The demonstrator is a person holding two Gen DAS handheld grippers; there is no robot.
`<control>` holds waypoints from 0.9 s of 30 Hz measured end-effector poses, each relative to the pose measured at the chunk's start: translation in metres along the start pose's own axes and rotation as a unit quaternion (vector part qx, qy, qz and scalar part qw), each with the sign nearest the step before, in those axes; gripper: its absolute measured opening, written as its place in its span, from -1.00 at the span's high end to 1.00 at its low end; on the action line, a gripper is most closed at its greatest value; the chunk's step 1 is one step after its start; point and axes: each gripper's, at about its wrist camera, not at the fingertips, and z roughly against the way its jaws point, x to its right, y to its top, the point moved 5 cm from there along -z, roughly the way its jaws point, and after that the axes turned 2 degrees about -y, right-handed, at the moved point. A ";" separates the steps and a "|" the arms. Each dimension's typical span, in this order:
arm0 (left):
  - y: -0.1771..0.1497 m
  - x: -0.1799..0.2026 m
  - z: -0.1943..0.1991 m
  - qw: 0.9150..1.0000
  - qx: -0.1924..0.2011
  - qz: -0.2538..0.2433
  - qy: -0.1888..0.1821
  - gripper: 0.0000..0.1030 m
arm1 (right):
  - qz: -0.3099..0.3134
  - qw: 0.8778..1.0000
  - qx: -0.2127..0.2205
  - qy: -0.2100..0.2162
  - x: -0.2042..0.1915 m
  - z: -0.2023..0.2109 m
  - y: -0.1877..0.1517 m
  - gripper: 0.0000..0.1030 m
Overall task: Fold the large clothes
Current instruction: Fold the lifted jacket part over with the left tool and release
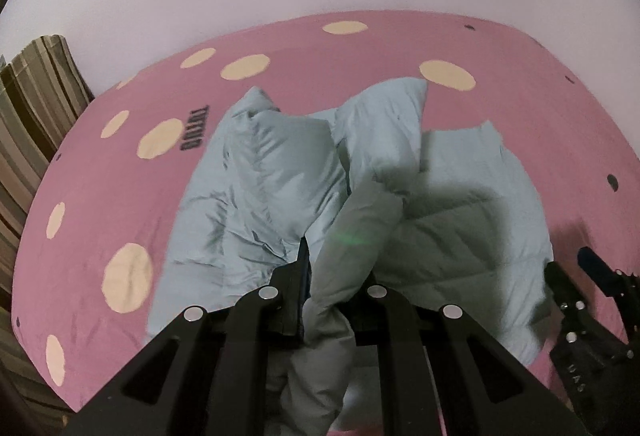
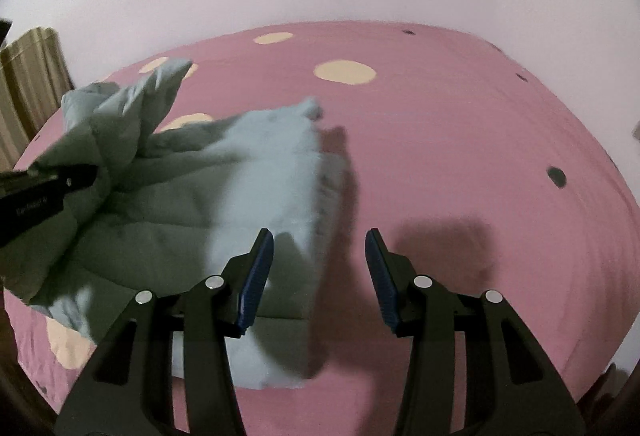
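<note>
**A:** Which step is this, would you say?

**B:** Mid-fold, I think. The left gripper is clamped on a bunched fold of the pale blue quilted padded jacket, and the fabric rises up between its black jaws. The rest of the garment lies ahead of that gripper on the pink bedsheet with cream dots, one puffy part standing up just beyond the jaws.

**A:** And the other one?

**B:** The right gripper holds nothing. Its blue-padded fingers stand apart, with only bare sheet between them. The jacket's near edge sits just to the left of its left finger, partly behind it.

**A:** So the left carries a flap over while the right is free?

**B:** That is my reading. From the right wrist view, the left gripper shows at the far left edge with cloth pulled up from it.

**A:** What does the next move call for?

**B:** Probably laying the held fold flat across the body, keeping it taut so the padding does not bunch. The right could pin or take the near edge beside it.
</note>
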 end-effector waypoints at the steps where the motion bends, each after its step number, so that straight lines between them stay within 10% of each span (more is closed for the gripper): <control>1: -0.001 0.006 -0.004 1.000 -0.003 0.000 0.001 0.78 | -0.007 1.000 -0.004 -0.002 0.007 -0.002 -0.002 0.07; 13: -0.015 0.061 -0.027 0.999 -0.006 -0.019 0.028 0.72 | -0.048 0.998 -0.029 -0.014 0.054 -0.015 -0.015 0.06; 19: -0.009 0.063 0.017 0.999 0.015 0.007 -0.039 0.13 | -0.041 0.999 -0.017 -0.016 0.049 -0.008 -0.010 -0.11; 27: 0.001 0.017 0.093 0.993 0.103 0.030 -0.057 -0.01 | -0.031 1.000 -0.002 0.000 0.028 0.009 0.004 -0.11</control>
